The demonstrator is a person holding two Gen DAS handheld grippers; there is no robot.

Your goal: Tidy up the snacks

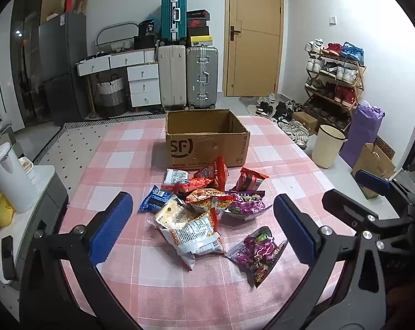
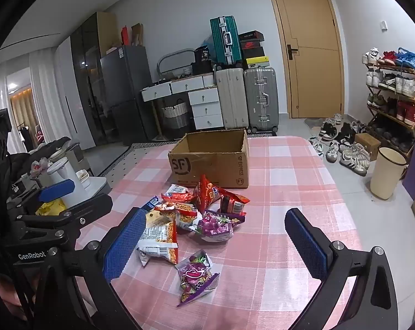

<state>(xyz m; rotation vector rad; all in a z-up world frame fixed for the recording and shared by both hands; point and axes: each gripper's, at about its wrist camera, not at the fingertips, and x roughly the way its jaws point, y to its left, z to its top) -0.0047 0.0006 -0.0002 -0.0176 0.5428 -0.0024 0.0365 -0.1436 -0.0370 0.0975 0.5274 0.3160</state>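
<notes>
Snacks [image 1: 202, 206] beside open box [image 1: 207, 137]

Snack pile [image 1: 204, 203] on table [image 1: 119, 165], w/ box [image 1: 206, 140] behind it — one packet [image 1: 258, 253] apart, nearer.

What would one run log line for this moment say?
left hand-held gripper: open, holds nothing | right hand-held gripper: open, holds nothing | snack packets: piled on table | SF cardboard box: open, no snacks visible inside
</notes>
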